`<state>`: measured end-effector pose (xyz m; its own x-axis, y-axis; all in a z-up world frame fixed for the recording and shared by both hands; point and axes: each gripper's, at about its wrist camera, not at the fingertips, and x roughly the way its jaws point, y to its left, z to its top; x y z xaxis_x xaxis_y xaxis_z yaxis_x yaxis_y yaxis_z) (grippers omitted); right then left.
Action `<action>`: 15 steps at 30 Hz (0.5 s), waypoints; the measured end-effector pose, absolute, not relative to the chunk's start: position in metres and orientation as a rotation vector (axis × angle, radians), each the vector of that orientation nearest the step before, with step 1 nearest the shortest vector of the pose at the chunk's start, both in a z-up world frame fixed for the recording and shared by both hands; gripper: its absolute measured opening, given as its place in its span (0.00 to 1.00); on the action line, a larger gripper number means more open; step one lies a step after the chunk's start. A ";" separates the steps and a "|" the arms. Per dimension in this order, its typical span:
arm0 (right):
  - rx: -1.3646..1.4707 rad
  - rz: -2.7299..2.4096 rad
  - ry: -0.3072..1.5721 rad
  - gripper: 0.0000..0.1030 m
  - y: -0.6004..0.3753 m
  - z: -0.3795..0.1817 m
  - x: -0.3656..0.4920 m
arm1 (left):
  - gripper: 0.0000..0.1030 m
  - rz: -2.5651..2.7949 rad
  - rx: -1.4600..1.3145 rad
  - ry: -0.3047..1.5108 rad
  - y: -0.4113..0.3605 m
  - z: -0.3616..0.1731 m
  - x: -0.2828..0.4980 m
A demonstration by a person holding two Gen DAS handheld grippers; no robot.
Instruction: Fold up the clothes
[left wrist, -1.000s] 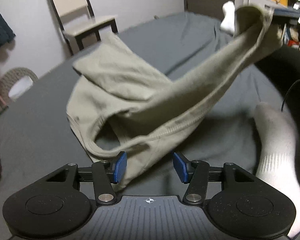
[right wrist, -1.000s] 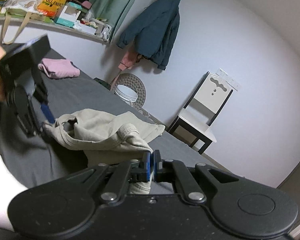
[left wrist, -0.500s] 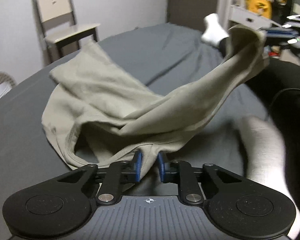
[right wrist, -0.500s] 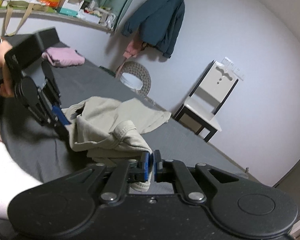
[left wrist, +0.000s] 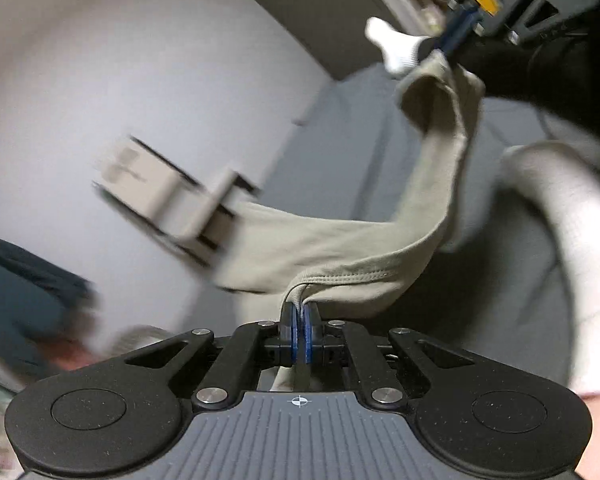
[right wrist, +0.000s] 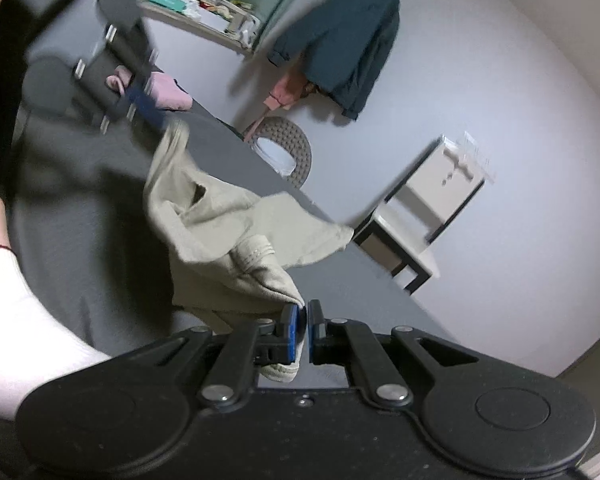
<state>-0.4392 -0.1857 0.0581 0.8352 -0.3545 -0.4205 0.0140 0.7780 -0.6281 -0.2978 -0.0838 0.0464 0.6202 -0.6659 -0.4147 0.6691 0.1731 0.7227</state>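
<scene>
Beige garment (left wrist: pixel 339 248) hangs stretched in the air above the grey bed (right wrist: pixel 84 256), clear of its surface. The left gripper (left wrist: pixel 299 326) is clamped on a stitched hem at one end; the right gripper (right wrist: pixel 303 320) pinches a seamed corner at the other, pads nearly together.

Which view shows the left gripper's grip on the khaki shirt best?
Left wrist: the left gripper is sharp, blue pads pinching the khaki shirt hem. In the right wrist view that gripper is motion-blurred; only the fabric hanging from it reads.
</scene>
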 end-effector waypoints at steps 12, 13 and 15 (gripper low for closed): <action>-0.845 -0.398 0.199 0.03 -0.139 0.113 -0.427 | 0.03 -0.571 0.855 -0.222 -0.032 0.171 -0.304; -0.856 -0.409 0.186 0.03 -0.139 0.118 -0.425 | 0.03 -0.616 0.837 -0.155 -0.031 0.176 -0.301; -0.868 -0.416 0.195 0.03 -0.144 0.122 -0.420 | 0.03 -0.749 0.770 -0.009 -0.026 0.173 -0.297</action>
<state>-0.4204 -0.1445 0.1217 0.9029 -0.4299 0.0012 0.2738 0.5729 -0.7726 -0.2965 -0.0262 0.1732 0.7454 -0.6161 -0.2544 0.6098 0.4763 0.6334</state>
